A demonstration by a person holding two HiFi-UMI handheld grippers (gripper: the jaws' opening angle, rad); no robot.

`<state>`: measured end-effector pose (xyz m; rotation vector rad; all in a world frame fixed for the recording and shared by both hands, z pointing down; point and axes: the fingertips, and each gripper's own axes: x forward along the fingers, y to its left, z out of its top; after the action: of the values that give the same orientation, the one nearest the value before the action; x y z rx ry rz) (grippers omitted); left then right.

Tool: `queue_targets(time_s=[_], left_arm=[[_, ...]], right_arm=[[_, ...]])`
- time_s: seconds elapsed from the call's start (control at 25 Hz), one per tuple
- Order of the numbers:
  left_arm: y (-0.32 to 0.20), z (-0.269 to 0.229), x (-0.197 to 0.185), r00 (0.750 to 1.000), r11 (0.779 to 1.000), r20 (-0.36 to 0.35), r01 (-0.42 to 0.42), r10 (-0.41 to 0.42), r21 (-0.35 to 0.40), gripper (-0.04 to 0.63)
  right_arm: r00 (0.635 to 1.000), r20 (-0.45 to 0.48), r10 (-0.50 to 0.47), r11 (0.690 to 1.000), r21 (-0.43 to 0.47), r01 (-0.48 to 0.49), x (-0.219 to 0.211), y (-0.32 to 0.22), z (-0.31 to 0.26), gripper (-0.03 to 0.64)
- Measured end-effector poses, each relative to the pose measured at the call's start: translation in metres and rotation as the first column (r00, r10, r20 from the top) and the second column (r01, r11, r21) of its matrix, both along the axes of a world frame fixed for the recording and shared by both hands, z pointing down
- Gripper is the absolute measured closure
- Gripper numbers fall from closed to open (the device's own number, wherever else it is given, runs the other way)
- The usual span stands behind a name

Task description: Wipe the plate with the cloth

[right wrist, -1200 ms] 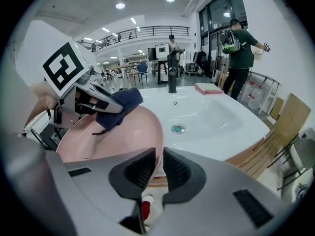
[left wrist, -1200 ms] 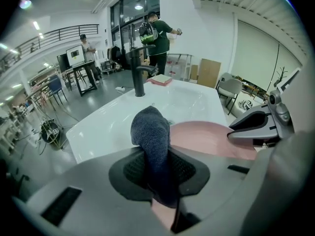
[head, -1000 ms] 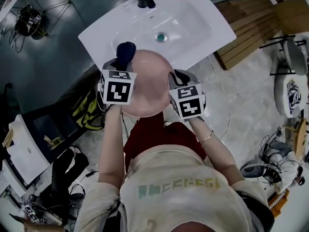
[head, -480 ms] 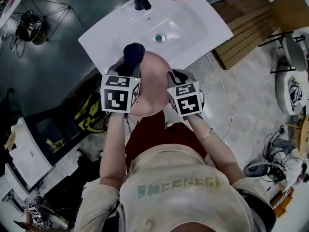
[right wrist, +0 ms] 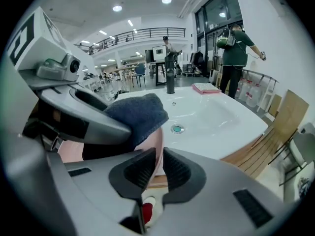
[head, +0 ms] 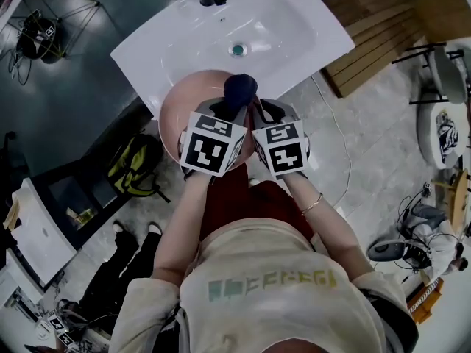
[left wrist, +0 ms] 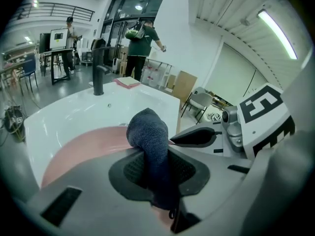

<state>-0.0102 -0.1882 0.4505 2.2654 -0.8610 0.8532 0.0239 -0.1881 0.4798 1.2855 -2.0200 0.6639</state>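
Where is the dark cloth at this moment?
In the head view the dark blue cloth sits near the centre, clamped in the left gripper at the right edge of the pink plate, just in front of the white sink.

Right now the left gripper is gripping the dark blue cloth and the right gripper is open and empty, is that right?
Not quite. The right gripper is not open and empty: its fingers are shut on the pink plate at its rim, as the right gripper view shows. The left gripper does grip the dark blue cloth.
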Motion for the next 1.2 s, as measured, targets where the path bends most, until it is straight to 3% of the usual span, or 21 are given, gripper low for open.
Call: queue_targets(time_s=[0.36, 0.88, 1.2], left_arm=[[0.012, 0.027, 0.000, 1.000, 0.997, -0.001, -0.010, 0.010, -0.077, 0.515], [0.013, 0.032, -0.059, 0.992, 0.996, 0.106, 0.073, -0.066, -0.055, 0.515], [0.012, 0.031, -0.091, 0.972, 0.990, 0.191, 0.142, -0.137, -0.013, 0.515]], right_arm=[[1.000, -0.014, 0.002, 1.000, 0.008, -0.002, 0.004, -0.001, 0.004, 0.545], [0.999, -0.042, -0.012, 1.000, 0.022, 0.013, 0.001, 0.002, 0.007, 0.545], [0.999, -0.034, -0.018, 0.999, 0.028, 0.019, 0.001, 0.005, 0.005, 0.545]])
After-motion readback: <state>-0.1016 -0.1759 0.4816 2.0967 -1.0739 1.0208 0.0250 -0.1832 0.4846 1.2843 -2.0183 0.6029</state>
